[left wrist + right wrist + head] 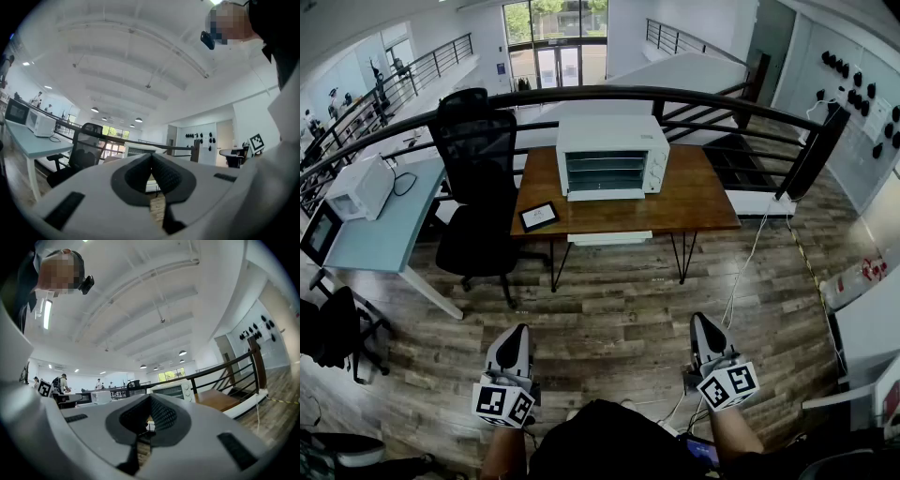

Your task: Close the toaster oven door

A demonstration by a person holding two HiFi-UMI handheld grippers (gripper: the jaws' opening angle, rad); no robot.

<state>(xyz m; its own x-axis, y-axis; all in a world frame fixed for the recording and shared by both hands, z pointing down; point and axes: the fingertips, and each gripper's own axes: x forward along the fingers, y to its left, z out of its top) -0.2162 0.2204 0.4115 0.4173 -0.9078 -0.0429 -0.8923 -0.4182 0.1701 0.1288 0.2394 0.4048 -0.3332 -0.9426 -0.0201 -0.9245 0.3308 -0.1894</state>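
Head view, with the two tool views. The toaster oven stands at the back middle of the wooden surface, just in front of the dark railing. Its door is open, folded down flat in front of the cavity, so that the wire racks inside show. A small tablet lies near the front left corner of the same surface, apart from the oven. A black office chair stands at that surface's left end, and beyond it a pale blue surface carries a white microwave. The left tool and the right tool are held low over the plank floor, well apart from the oven and from each other, both pointing toward it; each bears its marker cube at the rear. In the left tool view the left tool has its ribbed pads pressed together with nothing between them, and the toaster oven shows far off behind the railing. In the right tool view the right tool is likewise pressed together and empty, with the toaster oven in the distance, to the right of the jaw tips.
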